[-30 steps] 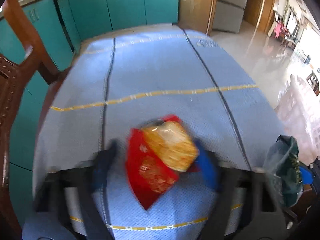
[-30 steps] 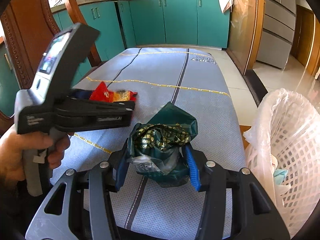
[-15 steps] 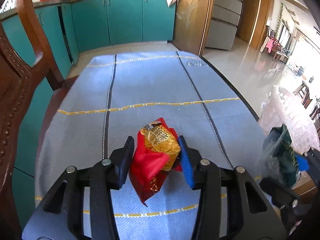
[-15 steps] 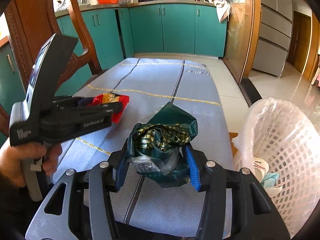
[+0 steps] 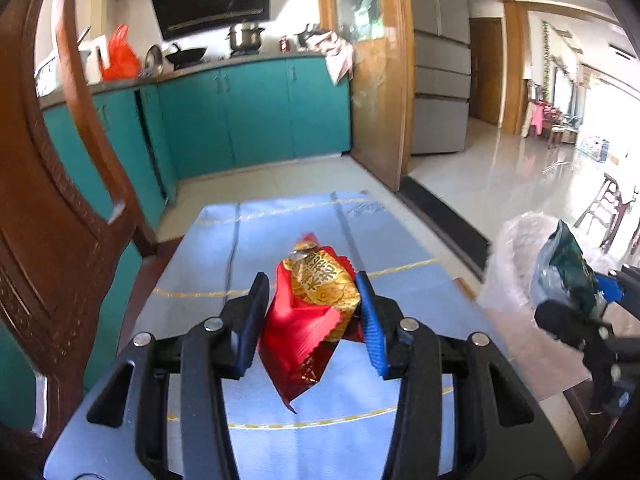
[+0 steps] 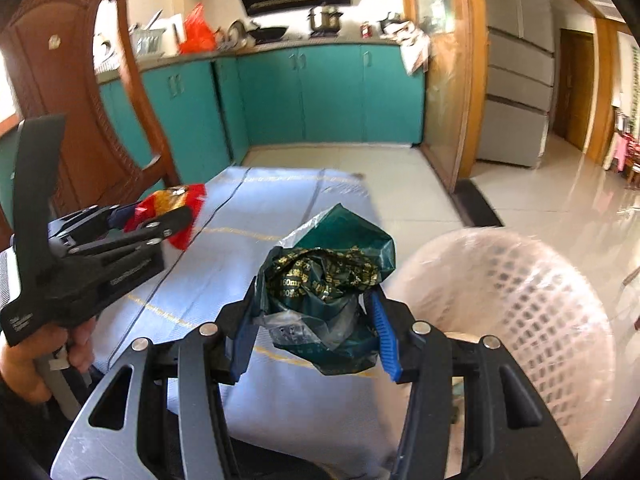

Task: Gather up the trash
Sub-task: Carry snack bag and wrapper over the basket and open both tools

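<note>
My left gripper (image 5: 311, 306) is shut on a red and gold snack wrapper (image 5: 310, 316) and holds it up above the blue tablecloth (image 5: 280, 432). In the right wrist view that left gripper (image 6: 152, 216) shows at the left, with the red wrapper (image 6: 176, 204) in its jaws. My right gripper (image 6: 314, 320) is shut on a crumpled dark green bag (image 6: 328, 280), lifted off the cloth beside the white lattice bin (image 6: 520, 304). The green bag (image 5: 568, 276) also appears at the right edge of the left wrist view.
A carved wooden chair (image 5: 52, 208) stands at the table's left side. Teal cabinets (image 5: 256, 116) and a cluttered counter run along the back wall. The bin, lined with a clear bag, sits off the table's right edge above a glossy tiled floor (image 5: 500, 176).
The left jaws closed on the red wrapper and lifted it off the cloth. Both grippers rose and tilted up; the right one carried the green bag closer to the bin.
</note>
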`<state>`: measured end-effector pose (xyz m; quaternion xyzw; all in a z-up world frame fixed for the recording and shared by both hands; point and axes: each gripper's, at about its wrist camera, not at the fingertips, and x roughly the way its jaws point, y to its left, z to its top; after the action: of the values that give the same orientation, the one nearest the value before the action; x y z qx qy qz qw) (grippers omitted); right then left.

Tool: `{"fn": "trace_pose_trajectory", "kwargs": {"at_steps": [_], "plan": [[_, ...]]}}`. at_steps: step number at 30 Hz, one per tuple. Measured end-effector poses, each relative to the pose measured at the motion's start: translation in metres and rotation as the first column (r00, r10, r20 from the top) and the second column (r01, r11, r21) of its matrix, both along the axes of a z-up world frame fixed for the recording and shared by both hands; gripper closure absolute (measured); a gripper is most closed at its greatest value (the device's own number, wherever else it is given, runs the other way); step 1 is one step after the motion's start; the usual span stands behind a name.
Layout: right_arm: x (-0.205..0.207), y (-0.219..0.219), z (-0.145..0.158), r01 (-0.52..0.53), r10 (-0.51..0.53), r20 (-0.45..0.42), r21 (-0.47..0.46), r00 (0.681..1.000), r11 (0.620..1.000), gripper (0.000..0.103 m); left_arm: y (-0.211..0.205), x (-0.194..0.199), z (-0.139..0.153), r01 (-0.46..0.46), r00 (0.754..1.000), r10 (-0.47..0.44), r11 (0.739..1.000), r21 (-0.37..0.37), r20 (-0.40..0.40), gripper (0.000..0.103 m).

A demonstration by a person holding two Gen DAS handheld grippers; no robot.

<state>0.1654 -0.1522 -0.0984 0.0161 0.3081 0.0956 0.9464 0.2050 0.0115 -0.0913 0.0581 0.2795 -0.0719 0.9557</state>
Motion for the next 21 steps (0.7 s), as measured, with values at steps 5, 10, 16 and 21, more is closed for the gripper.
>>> {"fn": "trace_pose_trajectory", "kwargs": {"at_steps": [5, 10, 16, 21], "plan": [[-0.021, -0.057, 0.018, 0.1, -0.1, 0.047, 0.01, 0.994, 0.995, 0.053, -0.042, -0.008, 0.024, 0.121, 0.992, -0.12, 0.991, -0.056, 0.029, 0.058], [-0.046, -0.114, 0.021, 0.213, -0.212, 0.065, 0.001, 0.975, 0.977, 0.053, -0.1, -0.004, 0.032, 0.293, 0.953, -0.301, 0.937, -0.192, -0.015, 0.058], [-0.062, -0.165, 0.008, 0.312, -0.313, 0.036, 0.025, 0.949, 0.95, 0.053, -0.177, 0.007, 0.009, 0.41, 0.894, -0.436, 0.887, -0.21, -0.097, 0.053], [-0.059, -0.18, -0.006, 0.318, -0.318, -0.002, 0.04, 0.948, 0.947, 0.052, -0.201, 0.008, -0.006, 0.422, 0.878, -0.46, 0.875, -0.237, -0.133, 0.027]]}}
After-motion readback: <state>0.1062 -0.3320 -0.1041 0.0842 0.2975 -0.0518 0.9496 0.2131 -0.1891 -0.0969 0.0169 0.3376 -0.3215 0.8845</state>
